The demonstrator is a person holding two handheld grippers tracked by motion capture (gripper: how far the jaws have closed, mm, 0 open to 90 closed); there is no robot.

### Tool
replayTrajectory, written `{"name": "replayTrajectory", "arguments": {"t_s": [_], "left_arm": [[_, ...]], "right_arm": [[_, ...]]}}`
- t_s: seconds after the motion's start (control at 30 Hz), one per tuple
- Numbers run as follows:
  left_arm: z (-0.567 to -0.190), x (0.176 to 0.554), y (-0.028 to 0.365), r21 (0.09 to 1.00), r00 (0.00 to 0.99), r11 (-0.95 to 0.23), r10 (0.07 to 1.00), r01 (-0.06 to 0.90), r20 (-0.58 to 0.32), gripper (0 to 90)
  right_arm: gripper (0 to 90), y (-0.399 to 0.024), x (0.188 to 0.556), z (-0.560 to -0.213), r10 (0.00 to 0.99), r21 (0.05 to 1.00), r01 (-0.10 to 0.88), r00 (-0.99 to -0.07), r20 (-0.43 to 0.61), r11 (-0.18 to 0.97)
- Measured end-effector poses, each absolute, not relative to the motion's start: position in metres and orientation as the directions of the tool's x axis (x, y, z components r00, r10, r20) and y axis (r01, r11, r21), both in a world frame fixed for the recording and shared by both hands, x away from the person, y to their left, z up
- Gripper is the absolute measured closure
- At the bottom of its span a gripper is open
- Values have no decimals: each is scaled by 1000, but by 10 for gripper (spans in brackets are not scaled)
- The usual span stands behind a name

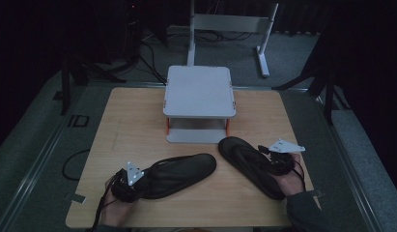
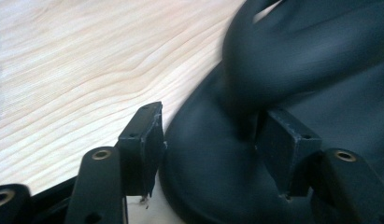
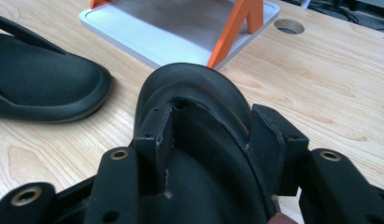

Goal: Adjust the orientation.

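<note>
While both sandals lie on the table [image 1: 138,121], left gripper [image 2: 206,144] straddles one sandal [image 1: 179,174] (jaws apart), right gripper [image 3: 210,140] clamps the other sandal [image 1: 249,164].

Pale wooden table [image 1: 138,125] on grey carpet [image 1: 36,125], bounded by a metal strip [image 1: 46,145] along the left. Round hole [image 3: 289,26] cut through the tabletop, seen in the right gripper view. Beyond the far edge, a white upright frame [image 1: 230,21] with a foot [image 1: 262,60] on the floor, and black cables [image 1: 152,58] snaking towards it. Off the left edge, a looped cable [image 1: 70,166]. By the near left corner, a scrap of tape [image 1: 79,198]. Dark stand legs past both far corners [image 1: 65,72] [image 1: 326,82].
</note>
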State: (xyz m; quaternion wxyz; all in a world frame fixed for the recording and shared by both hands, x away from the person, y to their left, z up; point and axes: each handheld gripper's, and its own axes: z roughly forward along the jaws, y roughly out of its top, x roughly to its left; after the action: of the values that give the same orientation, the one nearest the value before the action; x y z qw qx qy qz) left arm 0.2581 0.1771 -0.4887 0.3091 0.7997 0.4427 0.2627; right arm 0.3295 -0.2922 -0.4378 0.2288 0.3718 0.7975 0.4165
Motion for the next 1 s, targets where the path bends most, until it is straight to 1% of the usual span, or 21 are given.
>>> {"name": "replayTrajectory", "arguments": {"t_s": [0.03,0.1,0.17,0.43,0.47,0.57,0.63,0.8,1.0], "left_arm": [[-489,261,179,730,465,-410,874,547,142,412],[-488,267,182,723,442,-417,881,551,171,424],[-485,275,188,725,419,-408,890,555,180,437],[-482,326,199,718,346,-381,915,582,206,446],[-482,331,200,720,327,-369,922,588,207,461],[-481,342,204,717,288,-336,938,610,194,462],[-475,339,202,732,276,-314,945,604,177,460],[-455,320,189,771,275,-299,947,562,167,407],[-440,309,155,802,335,-310,931,510,147,344]], "right_arm": [[495,-293,330,-438,784,834,403,-618,-56,377],[495,-294,330,-439,786,834,405,-616,-54,375],[495,-296,330,-440,788,833,409,-613,-52,373],[495,-298,330,-442,791,828,418,-610,-49,374],[495,-298,331,-442,791,828,419,-610,-49,374],[495,-298,331,-443,790,826,421,-611,-47,375],[495,-298,330,-443,792,827,421,-609,-47,373],[495,-301,330,-444,797,829,424,-602,-43,364],[494,-298,329,-444,795,831,422,-606,-40,363]]}}
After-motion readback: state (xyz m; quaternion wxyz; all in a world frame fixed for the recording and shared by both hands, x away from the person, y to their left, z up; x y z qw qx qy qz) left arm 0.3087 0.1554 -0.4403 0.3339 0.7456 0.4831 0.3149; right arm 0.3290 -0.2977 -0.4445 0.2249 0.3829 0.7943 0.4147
